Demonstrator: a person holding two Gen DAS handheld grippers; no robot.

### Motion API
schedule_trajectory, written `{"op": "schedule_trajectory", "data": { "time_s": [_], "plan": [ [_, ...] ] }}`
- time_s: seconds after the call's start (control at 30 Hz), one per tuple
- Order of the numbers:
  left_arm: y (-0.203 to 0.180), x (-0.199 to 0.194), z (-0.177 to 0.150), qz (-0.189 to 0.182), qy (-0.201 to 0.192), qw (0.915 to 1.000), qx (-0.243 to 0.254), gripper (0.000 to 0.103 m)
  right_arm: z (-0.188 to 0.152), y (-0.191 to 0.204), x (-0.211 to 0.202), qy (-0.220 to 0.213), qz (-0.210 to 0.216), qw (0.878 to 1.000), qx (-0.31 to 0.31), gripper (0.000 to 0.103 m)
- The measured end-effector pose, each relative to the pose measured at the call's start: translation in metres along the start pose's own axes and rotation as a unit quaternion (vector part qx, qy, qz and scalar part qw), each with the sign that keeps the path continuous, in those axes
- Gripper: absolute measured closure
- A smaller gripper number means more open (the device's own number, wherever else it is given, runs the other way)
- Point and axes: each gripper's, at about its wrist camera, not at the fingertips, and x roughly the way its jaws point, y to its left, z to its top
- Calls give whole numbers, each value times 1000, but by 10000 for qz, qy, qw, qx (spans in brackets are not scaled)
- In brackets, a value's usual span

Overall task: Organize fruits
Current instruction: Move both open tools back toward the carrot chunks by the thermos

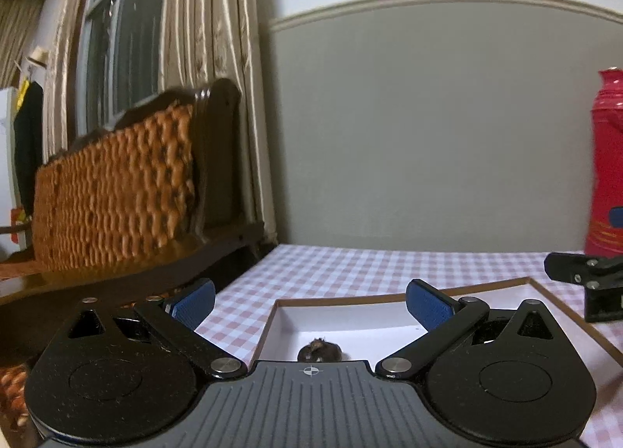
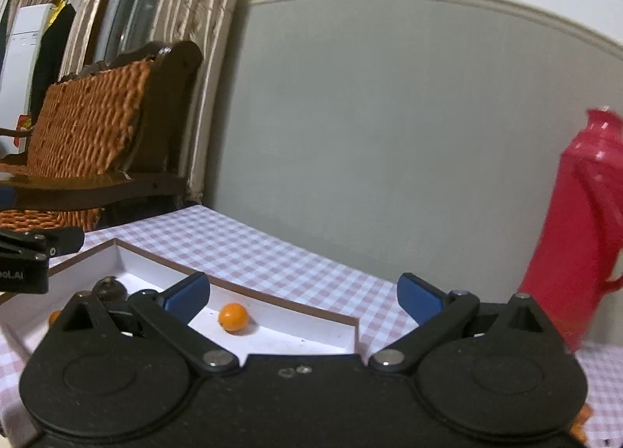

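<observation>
Right wrist: orange fruit (image 2: 233, 317) lies beyond open, empty jaws.

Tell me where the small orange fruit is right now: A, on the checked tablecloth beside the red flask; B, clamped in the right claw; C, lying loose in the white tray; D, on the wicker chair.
C: the orange fruit lies on the floor of the white tray, and the right claw stands wide open above it with nothing between its pads.
</observation>
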Motion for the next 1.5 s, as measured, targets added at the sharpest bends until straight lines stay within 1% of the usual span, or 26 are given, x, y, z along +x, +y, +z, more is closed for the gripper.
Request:
{"op": "schedule_trajectory", "data": {
  "time_s": [0.1, 0.2, 0.27, 0.33, 0.37, 0.43, 0.5, 0.57, 0.67, 0.7, 0.77, 0.83, 0.93, 1.0, 1.07, 1.13, 1.2, 1.3, 1.5],
  "plan": [
    [3, -26, -8, -64, -12, 10000, -24, 0, -3, -4, -20, 63, -8, 9999, 122, 6],
    [5, -49, -11, -173, -82, 9998, -81, 0, -13, -14, -42, 38, 232, 9987, 463, 6],
    [4, -63, -11, -205, -162, 9996, -46, 0, -19, -17, -54, 201, 237, 9984, 468, 6],
    [1, -73, -12, -391, -169, 9991, -21, 0, -22, -19, -64, 386, 399, 9974, 470, 6],
    [-1, -78, -13, -440, -167, 9989, 14, 0, -25, -19, -72, 418, 413, 9972, 467, 6],
    [-8, -88, -15, -575, -159, 9981, 145, 0, -30, -16, -86, 464, 298, 9979, 330, 6],
    [-16, -96, -16, -672, -194, 9972, 252, 0, -37, -12, -98, 613, 192, 9978, 146, 6],
    [-23, -106, -16, -740, -303, 9964, 279, 0, -47, -13, -114, 625, 111, 9978, 170, 6],
    [-34, -120, -15, -849, -467, 9949, 293, 0, -52, -13, -135, 630, 12, 9979, 126, 6],
    [-39, -122, -15, -918, -475, 9942, 308, 0, -52, -13, -141, 588, -57, 9982, 89, 6],
    [-48, -127, -14, -1203, -425, 9914, 285, 0, -54, -15, -154, 533, -189, 9984, 4, 6],
    [-59, -132, -14, -1369, -431, 9891, 325, 0, -58, -19, -160, 539, -337, 9980, -15, 6],
    [-76, -135, -13, -1643, -307, 9852, 379, 0, -61, -33, -169, 561, -588, 9967, 57, 6],
    [-88, -136, -14, -1752, -257, 9833, 416, 0, -65, -45, -173, 588, -746, 9953, 158, 6],
    [-102, -137, -16, -1776, -246, 9824, 520, 0, -67, -57, -176, 630, -891, 9936, 279, 6],
    [-113, -137, -17, -1852, -320, 9801, 640, 0, -72, -69, -185, 607, -1000, 9925, 368, 7],
    [-124, -139, -18, -1886, -432, 9785, 713, 0, -76, -81, -193, 596, -1126, 9911, 399, 7],
    [-138, -141, -19, -1984, -456, 9756, 827, 0, -84, -93, -202, 614, -1278, 9891, 405, 7],
    [-158, -141, -17, -2158, -405, 9727, 757, 0, -99, -116, -214, 767, -1528, 9842, 451, 9]
  ]
}}
